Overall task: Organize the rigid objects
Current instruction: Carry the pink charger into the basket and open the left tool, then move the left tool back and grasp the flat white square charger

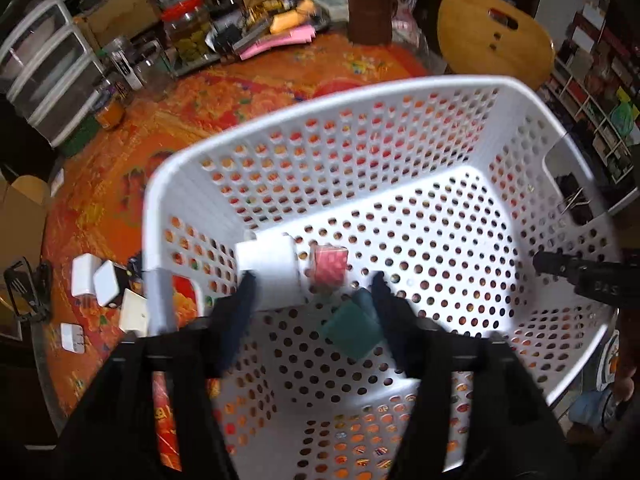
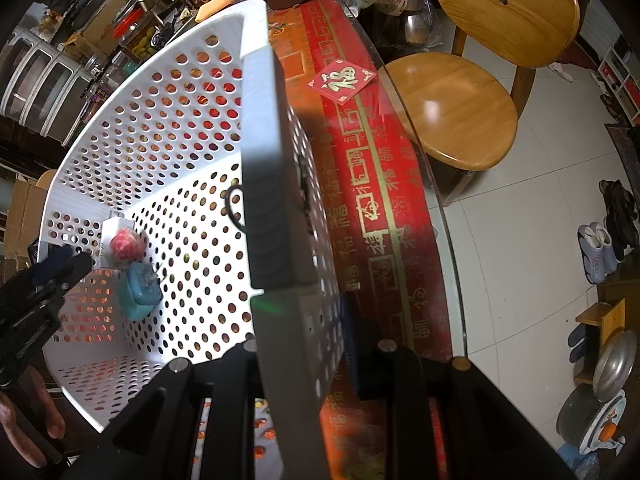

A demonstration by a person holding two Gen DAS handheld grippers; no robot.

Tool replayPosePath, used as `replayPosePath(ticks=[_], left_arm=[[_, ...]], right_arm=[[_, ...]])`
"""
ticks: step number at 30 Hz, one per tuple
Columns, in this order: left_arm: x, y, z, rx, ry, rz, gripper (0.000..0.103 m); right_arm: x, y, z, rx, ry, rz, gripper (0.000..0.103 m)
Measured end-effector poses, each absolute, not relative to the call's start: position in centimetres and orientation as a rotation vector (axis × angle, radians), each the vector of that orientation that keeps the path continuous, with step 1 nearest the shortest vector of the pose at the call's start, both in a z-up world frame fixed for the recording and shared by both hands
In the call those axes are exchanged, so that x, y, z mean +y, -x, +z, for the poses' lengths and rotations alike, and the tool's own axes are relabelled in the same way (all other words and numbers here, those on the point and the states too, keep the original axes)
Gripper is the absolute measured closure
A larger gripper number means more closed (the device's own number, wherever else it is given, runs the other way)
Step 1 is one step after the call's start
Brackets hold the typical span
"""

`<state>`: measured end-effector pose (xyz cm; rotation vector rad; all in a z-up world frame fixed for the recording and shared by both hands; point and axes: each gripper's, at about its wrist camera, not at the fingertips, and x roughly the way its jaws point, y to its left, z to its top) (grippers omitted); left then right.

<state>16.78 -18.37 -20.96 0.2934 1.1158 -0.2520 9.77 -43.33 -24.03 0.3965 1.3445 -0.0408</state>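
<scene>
A white perforated basket stands on the orange-red tablecloth. On its floor near one corner lie a white block, a pink cube and a teal block. My left gripper hangs open above them inside the basket, and the teal block lies low by the right finger without being pressed. The right wrist view shows the left gripper apart from the teal block and the pink cube. My right gripper is shut on the basket's side wall, and it also shows at the basket's right rim.
Several white adapters lie on the table left of the basket. Jars, plastic drawers and a brown container crowd the far side. A wooden chair stands by the glass table edge.
</scene>
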Motion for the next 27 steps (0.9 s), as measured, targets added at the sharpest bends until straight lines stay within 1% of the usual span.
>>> replayPosePath(ticks=[3, 6, 7, 11, 12, 14, 16, 17, 18, 22, 27], left_arm=[[-16.8, -15.7, -19.2, 1.042, -0.284, -0.236, 0.023], [-13.7, -14.8, -17.3, 0.993, -0.226, -0.207, 0.019], [-12.1, -14.4, -16.7, 0.974, -0.191, -0.192, 0.018], [-4.8, -13.7, -15.3, 0.899, -0.082, -0.086, 0.004], [-3.2, -13.8, -15.4, 0.897, -0.069, -0.052, 0.003], [0.8, -14.5, -16.5, 0.945, -0.023, 0.020, 0.003], [5.2, -15.8, -18.8, 1.058, 0.072, 0.054, 0.006], [7.9, -16.2, -20.1, 1.098, 0.148, 0.073, 0.014], [9.8, -16.4, -21.1, 1.115, 0.198, 0.100, 0.024], [16.0, -16.5, -24.6, 1.189, 0.301, 0.232, 0.025], [18.7, -16.7, -25.7, 1.172, 0.170, 0.292, 0.025]], right_arm=[[-43.2, -9.9, -24.0, 1.347, -0.390, -0.041, 0.082], [-43.1, -9.9, -24.0, 1.348, -0.385, -0.045, 0.082], [-43.1, -9.9, -24.0, 1.349, -0.384, -0.046, 0.082], [-42.8, -9.9, -24.0, 1.353, -0.375, -0.050, 0.082], [-42.8, -9.9, -23.9, 1.355, -0.371, -0.052, 0.082], [-42.7, -10.0, -23.9, 1.359, -0.365, -0.057, 0.082], [-42.6, -10.0, -23.8, 1.361, -0.360, -0.060, 0.082], [-42.6, -10.0, -23.8, 1.360, -0.357, -0.063, 0.082], [-42.6, -10.0, -23.8, 1.359, -0.356, -0.064, 0.082], [-42.7, -10.0, -23.8, 1.358, -0.356, -0.072, 0.082], [-42.6, -10.1, -23.8, 1.364, -0.347, -0.081, 0.082]])
